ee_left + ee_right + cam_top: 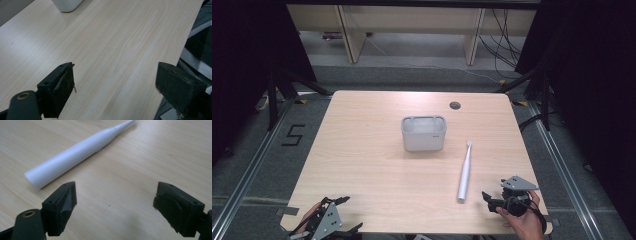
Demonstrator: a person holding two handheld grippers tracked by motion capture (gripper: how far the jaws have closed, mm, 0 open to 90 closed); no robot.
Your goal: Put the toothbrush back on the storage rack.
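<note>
Holding a two-jaw gripper in each hand, I keep both at the near edge of the pale wood-grain table [362, 150]. My right gripper [496, 196] sits at the near right corner, low over the tabletop, with its jaws spread wide apart and nothing between them. Ahead of it and slightly to its left lies the white cylindrical electric toothbrush [464, 172], flat on the wood, thick handle end toward me, slim brush end pointing away. In the right gripper view the handle end of the toothbrush [72, 157] lies just beyond my left-hand black jaw, near it but not touching. My left gripper [346, 214] rests at the near left corner, well apart from the toothbrush; its jaws also stand wide apart over bare wood, gripping nothing. The pale grey rectangular plastic holder [423, 133] stands upright near the table's centre, open top divided into compartments, beyond the toothbrush and to its left, not touching it. A small round grommet hole [455, 105] sits near the far edge.
</note>
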